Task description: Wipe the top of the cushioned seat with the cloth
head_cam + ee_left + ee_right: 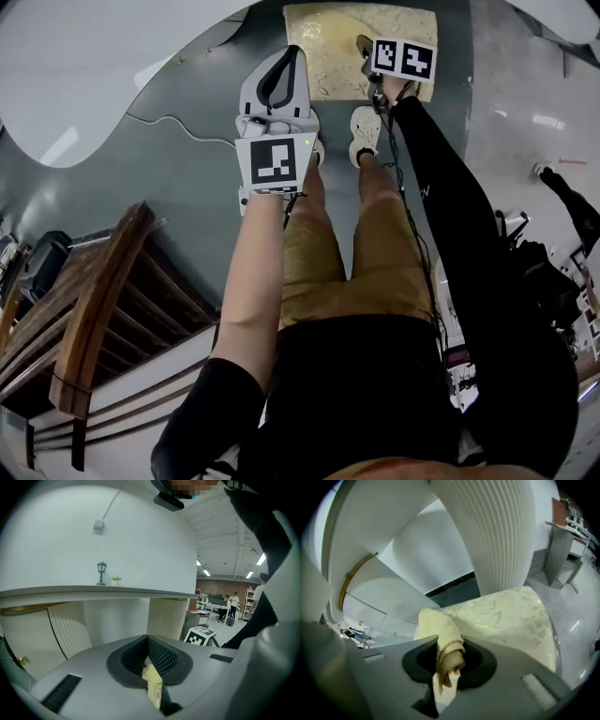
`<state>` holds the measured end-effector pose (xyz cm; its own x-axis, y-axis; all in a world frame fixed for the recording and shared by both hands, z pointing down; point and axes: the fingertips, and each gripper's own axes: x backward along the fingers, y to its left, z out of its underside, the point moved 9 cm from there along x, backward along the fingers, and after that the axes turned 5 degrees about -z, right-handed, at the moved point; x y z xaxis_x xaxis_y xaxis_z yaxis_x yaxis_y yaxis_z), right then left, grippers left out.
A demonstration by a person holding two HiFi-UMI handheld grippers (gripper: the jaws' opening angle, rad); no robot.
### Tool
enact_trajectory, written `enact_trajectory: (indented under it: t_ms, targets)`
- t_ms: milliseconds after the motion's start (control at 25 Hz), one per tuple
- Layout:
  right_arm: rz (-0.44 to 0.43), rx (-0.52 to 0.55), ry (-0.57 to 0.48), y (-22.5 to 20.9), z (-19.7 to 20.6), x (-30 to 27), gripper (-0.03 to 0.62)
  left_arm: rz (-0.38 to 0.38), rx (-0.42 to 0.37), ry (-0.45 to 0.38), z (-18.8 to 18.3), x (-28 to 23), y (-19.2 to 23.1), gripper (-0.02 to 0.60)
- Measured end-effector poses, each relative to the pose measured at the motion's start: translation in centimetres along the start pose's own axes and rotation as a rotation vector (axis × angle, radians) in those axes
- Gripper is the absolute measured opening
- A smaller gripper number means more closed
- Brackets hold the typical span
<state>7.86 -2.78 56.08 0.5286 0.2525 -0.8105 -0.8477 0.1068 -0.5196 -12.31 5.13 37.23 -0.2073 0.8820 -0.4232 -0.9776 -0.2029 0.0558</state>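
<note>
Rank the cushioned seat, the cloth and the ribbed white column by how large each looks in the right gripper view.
1. ribbed white column
2. cushioned seat, somewhat smaller
3. cloth, clearly smallest, even though it sits nearest the camera, which enlarges it

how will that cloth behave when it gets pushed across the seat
Probably floppy: the cloth bunches and droops where the right gripper pinches it. Its towel-like texture likely drags rather than slides on the cushioned seat.
</note>
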Motion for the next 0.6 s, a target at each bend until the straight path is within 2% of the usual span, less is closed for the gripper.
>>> enact_trajectory:
  t_ms: [320,520,600]
  targets:
    - [0.187,-0.028,-0.061,-11.9,-1.4,7.4,0.057,0.024,-0.023,-0.003,-0.6,-1.2,-3.4,0.005]
    - [0.356,-0.061,-0.085,-17.2,-1.2,11.5,0.057,0.038,-0.042,0.003,-0.4,-1.7,-5.0,0.005]
    - [0.386,-0.086,-0.101,-18.4,-0.8,12.6,0.057,0.043,-0.044,0.006,-0.2,-1.8,-5.6,0.005]
